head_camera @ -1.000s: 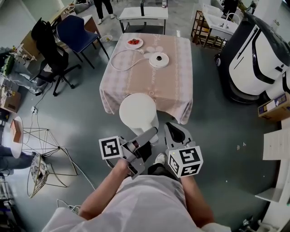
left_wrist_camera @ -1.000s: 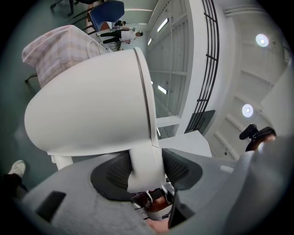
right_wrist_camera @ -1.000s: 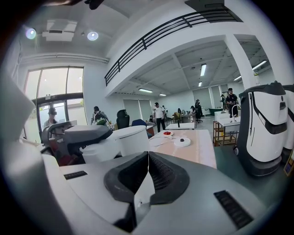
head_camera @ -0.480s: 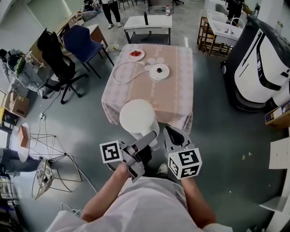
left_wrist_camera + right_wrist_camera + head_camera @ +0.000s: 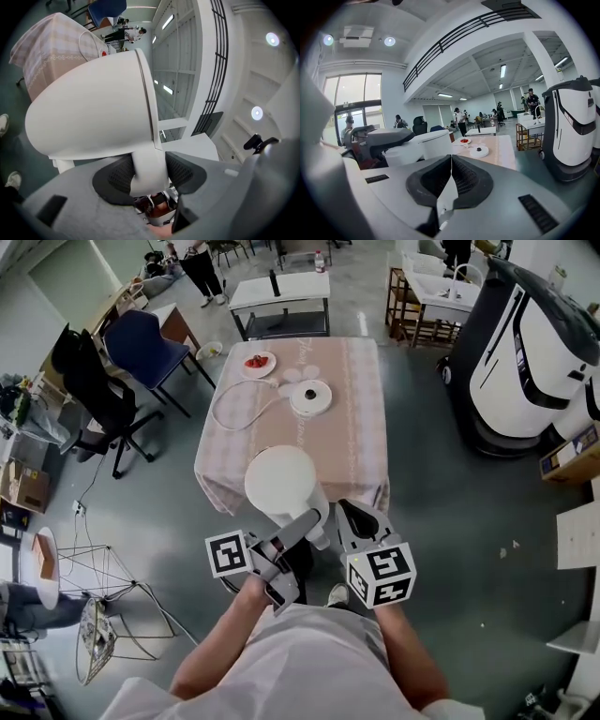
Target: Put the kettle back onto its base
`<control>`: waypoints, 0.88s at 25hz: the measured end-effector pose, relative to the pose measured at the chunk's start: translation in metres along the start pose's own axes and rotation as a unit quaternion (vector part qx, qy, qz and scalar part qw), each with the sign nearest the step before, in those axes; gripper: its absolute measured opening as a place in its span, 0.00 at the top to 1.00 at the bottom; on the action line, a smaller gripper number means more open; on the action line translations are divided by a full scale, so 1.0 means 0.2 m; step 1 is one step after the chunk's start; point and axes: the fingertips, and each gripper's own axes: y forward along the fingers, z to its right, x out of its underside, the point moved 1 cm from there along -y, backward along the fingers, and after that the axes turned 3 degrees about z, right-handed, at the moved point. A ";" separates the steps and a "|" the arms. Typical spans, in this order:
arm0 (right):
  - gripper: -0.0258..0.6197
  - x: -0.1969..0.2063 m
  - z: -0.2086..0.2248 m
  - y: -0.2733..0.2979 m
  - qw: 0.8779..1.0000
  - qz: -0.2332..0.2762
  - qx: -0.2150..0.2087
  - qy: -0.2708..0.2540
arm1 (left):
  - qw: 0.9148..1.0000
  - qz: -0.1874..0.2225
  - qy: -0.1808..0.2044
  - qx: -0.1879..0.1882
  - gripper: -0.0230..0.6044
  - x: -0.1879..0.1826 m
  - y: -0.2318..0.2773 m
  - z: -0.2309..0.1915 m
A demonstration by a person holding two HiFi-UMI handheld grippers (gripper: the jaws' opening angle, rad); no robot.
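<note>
A white kettle [image 5: 281,479] hangs in the air just short of the near edge of the pink-clothed table [image 5: 352,442]. My left gripper [image 5: 307,524] is shut on the kettle's handle [image 5: 147,166], and the kettle body [image 5: 89,117] fills the left gripper view. The round white kettle base [image 5: 310,397] lies toward the far end of the table with its white cord [image 5: 230,409] looped to its left. My right gripper [image 5: 352,514] is beside the kettle on the right; it is shut with nothing in it, pads [image 5: 461,180] meeting. The right gripper view shows the kettle [image 5: 433,143] and the base [image 5: 479,151] ahead.
A plate of red food [image 5: 257,362] sits at the table's far left corner. Beyond the table is a low white table [image 5: 278,292], with a blue chair [image 5: 141,348] and a black office chair [image 5: 89,385] at left. A large white machine [image 5: 525,352] stands right.
Both grippers and the kettle have moved forward toward the table, which now lies closer below the kettle. The grip on the handle is unchanged.
</note>
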 end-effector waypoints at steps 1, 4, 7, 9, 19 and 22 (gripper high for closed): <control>0.95 -0.01 0.01 0.03 1.000 -0.001 0.005 0.001 | 1.000 -0.005 -0.002 0.002 0.63 -0.03 0.02 -0.01; 0.95 -0.03 0.04 0.12 1.000 -0.003 0.021 -0.001 | 1.000 -0.024 -0.008 0.008 0.63 -0.11 0.07 -0.03; 0.95 -0.06 0.05 0.24 0.999 -0.007 0.037 0.002 | 0.999 -0.043 -0.012 0.012 0.63 -0.23 0.11 -0.05; 0.95 -0.08 0.05 0.32 0.999 -0.008 0.047 0.003 | 0.998 -0.054 -0.016 0.012 0.63 -0.31 0.12 -0.06; 0.95 -0.20 0.05 0.66 0.996 -0.014 0.088 -0.002 | 0.995 -0.089 -0.028 0.025 0.63 -0.70 0.18 -0.10; 0.95 -0.25 0.03 0.76 0.995 -0.012 0.095 -0.008 | 0.994 -0.099 -0.028 0.030 0.63 -0.81 0.19 -0.10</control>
